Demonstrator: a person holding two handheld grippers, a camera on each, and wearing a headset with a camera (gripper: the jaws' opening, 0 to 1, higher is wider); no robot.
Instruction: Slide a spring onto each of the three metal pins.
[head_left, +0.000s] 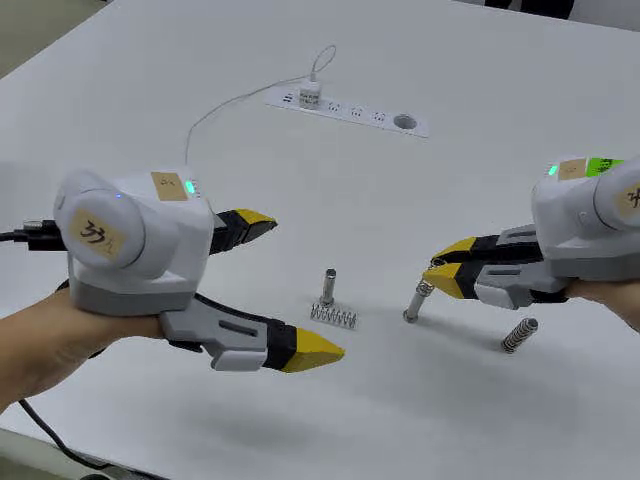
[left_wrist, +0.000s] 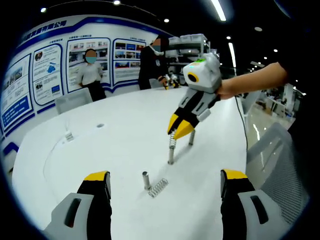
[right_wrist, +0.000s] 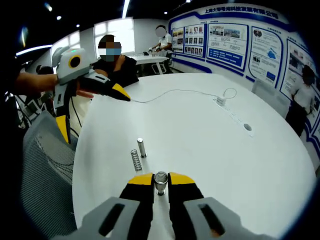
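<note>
My right gripper (right_wrist: 160, 180) has its jaws pinched narrow on the top of a coiled spring (right_wrist: 160, 183), which sits around the tilted pin (head_left: 414, 309). In the left gripper view that pin's lower end touches the table (head_left: 400, 200) while the coils ride its upper part. My left gripper (head_left: 288, 285) is spread wide and holds nothing. It hovers above the table with one yellow tip high and the other low. Between the two grippers a bare pin (head_left: 328, 285) stands upright. A loose spring (head_left: 333, 317) lies on its side just beside its foot, and I cannot tell whether the two touch. Just below the right gripper's body a third pin (head_left: 519, 335) already wears its coils; I cannot say whether it is leaning or lying. Further back on the table a white power strip (head_left: 345, 110) has a small white charger (head_left: 311, 95) plugged into it.
</note>
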